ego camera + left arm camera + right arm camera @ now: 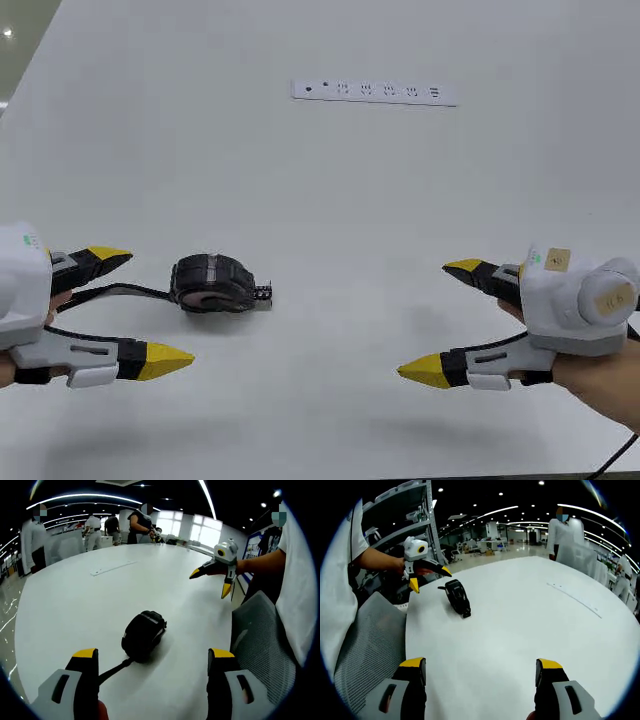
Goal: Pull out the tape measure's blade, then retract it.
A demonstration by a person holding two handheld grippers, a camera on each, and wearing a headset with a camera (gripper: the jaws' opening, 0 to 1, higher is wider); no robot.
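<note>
Both tools hover over the white table (330, 200), jaws wide and empty. The left gripper (160, 306) sits just beside the black tape measure (212, 284), probably to steady its case. The right gripper (422, 318) faces the blade tip from well apart. Beyond lies a power strip (375, 92).

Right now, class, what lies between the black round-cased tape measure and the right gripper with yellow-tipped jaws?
Nothing: the head view shows bare white tabletop from the black tape measure to the right gripper, and the right gripper view agrees.
</note>
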